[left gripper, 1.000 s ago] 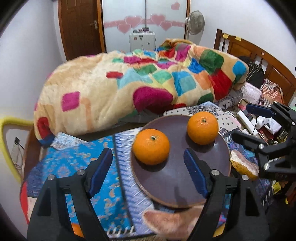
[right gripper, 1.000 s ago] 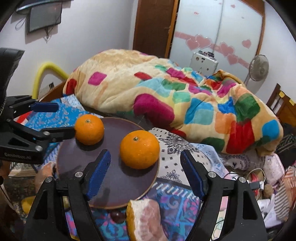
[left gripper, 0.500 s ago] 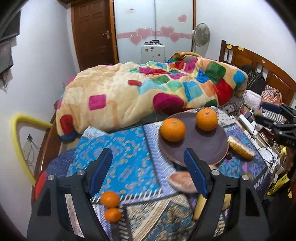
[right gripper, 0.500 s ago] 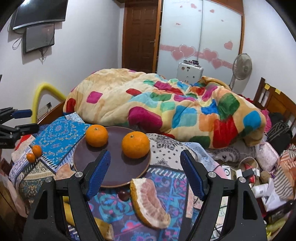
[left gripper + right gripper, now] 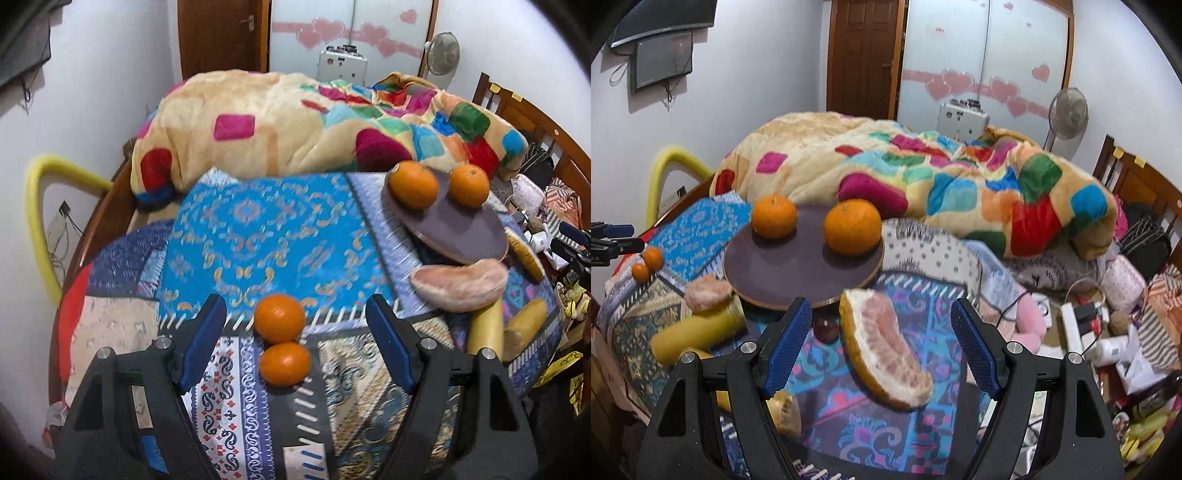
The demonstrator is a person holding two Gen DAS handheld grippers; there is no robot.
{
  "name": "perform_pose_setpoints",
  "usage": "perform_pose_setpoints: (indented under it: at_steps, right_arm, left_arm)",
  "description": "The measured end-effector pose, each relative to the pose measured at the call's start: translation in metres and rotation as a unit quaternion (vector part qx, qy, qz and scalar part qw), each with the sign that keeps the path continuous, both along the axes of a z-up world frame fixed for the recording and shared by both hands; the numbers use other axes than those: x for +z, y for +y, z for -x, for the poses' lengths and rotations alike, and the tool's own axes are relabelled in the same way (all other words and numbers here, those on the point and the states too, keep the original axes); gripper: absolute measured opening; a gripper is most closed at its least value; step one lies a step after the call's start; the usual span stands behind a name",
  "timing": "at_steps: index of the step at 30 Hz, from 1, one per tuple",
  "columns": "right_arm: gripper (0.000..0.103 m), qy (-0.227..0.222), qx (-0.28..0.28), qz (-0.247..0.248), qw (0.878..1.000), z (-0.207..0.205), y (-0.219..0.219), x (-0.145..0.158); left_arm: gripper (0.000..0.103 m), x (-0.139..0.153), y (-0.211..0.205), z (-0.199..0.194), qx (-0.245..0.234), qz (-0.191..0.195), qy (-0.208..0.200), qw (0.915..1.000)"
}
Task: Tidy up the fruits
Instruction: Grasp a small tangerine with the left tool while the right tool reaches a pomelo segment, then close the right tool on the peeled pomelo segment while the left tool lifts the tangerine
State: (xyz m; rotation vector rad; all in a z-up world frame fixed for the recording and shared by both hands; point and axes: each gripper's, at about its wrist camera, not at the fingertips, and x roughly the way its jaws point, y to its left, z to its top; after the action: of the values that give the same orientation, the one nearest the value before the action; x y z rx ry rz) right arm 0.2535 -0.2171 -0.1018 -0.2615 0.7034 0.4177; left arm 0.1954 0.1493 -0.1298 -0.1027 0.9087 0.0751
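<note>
A dark round plate (image 5: 458, 229) (image 5: 790, 273) on the patterned cloth holds two large oranges (image 5: 413, 184) (image 5: 852, 226). Two small oranges (image 5: 280, 322) (image 5: 652, 257) lie on the cloth, right in front of my open, empty left gripper (image 5: 295, 350). A pomelo wedge (image 5: 886, 354) lies in front of my open, empty right gripper (image 5: 881, 350). A second pomelo piece (image 5: 460, 282) (image 5: 707, 291) lies by the plate's edge. A small dark fruit (image 5: 825, 329) sits under the plate's rim.
A yellow bottle (image 5: 698, 334) lies beside the plate. A colourful blanket (image 5: 905, 177) is heaped behind. Clutter of cables and bags (image 5: 1108, 317) fills the right side. A yellow tube (image 5: 37, 206) and the bed's wooden edge lie at the left.
Both grippers have pulled back from the plate. The left one swung left until the two small oranges lie between its fingers. The right one now faces the pomelo wedge.
</note>
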Motion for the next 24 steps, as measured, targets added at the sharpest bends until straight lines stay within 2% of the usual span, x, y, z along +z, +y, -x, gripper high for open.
perform_pose_setpoints:
  at_steps: [9,16,18,23,24]
  right_arm:
    - [0.076,0.035,0.002,0.030,0.999,-0.007,0.003,-0.036]
    - [0.074,0.048,-0.011,0.035,0.998,-0.018,-0.002,-0.049]
    - [0.074,0.055,-0.013,0.028,0.998,-0.021,-0.004,-0.051]
    - [0.058,0.067,-0.005,0.009,0.998,-0.026,-0.005,-0.055]
    - [0.051,0.068,-0.006,0.008,0.998,-0.027,-0.004,-0.056]
  left_arm:
    - [0.073,-0.030,0.000,-0.004,0.000,-0.022,0.023,0.9995]
    - [0.052,-0.040,0.005,-0.013,-0.005,-0.005,0.037,0.9993]
    - [0.050,-0.042,0.004,-0.014,-0.008,-0.008,0.035,0.9993]
    - [0.038,-0.041,0.005,-0.016,-0.009,-0.015,0.032,0.9993]
    - [0.037,-0.041,0.006,-0.016,-0.008,-0.014,0.032,0.9993]
